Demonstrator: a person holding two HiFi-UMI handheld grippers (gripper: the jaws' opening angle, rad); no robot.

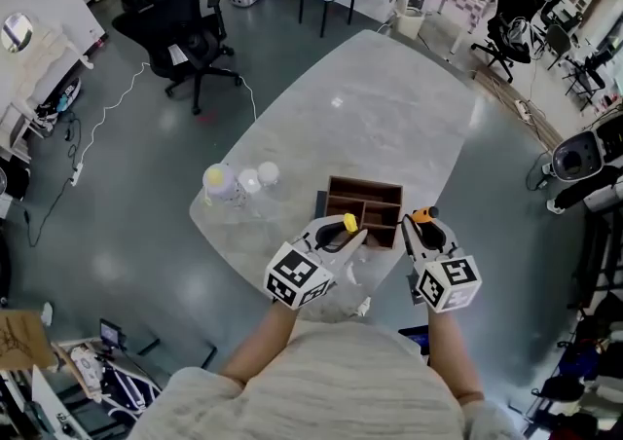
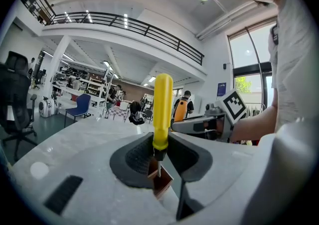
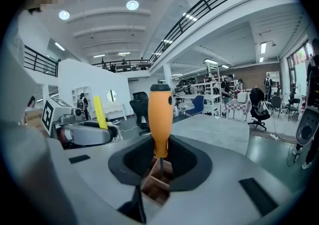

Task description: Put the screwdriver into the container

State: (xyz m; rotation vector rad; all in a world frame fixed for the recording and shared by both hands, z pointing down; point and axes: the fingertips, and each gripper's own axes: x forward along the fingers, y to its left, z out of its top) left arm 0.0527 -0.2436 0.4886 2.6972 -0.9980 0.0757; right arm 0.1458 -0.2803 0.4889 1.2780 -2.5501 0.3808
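Two tools stand handle-up over the brown divided container [image 1: 365,202] on the pale surface [image 1: 370,117]. The left tongs [image 2: 162,155] clamp the yellow screwdriver [image 2: 163,109], and the right tongs [image 3: 160,162] clamp the black-capped orange screwdriver [image 3: 160,119].

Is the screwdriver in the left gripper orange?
No, the screwdriver clamped in the left gripper has a yellow handle.

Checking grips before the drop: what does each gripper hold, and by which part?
Left gripper: yellow screwdriver, clamped at the handle's lower end. Right gripper: orange screwdriver, likewise at the handle's lower end.
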